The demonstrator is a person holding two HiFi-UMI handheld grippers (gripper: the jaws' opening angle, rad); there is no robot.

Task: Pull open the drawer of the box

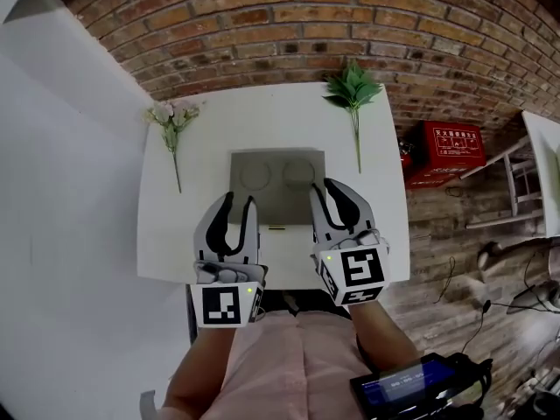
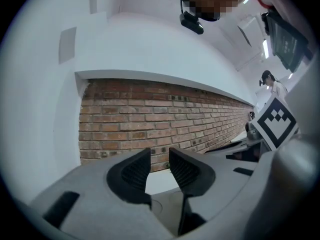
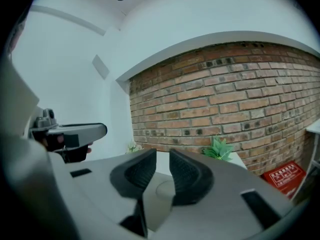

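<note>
on the white rectangular table (image 1: 171,243), the grey square box (image 1: 277,178) sits centred, its drawer front and small handle (image 1: 276,227) facing the person, seemingly flush. left gripper (image 1: 239,201) and right gripper (image 1: 331,187) hover near that face, jaws parted and empty, plausibly lined up for the handle.

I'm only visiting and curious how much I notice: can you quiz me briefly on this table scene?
1. True or false: the left gripper grips the grey box.
2. In the head view, which sprig lies on the table right of the box? A green leaves; B pink flowers; C none.
3. Fill in: the wall behind is ___.
Key: 1 false: it and the right gripper stand open, empty; 2 A; 3 brick.
</note>
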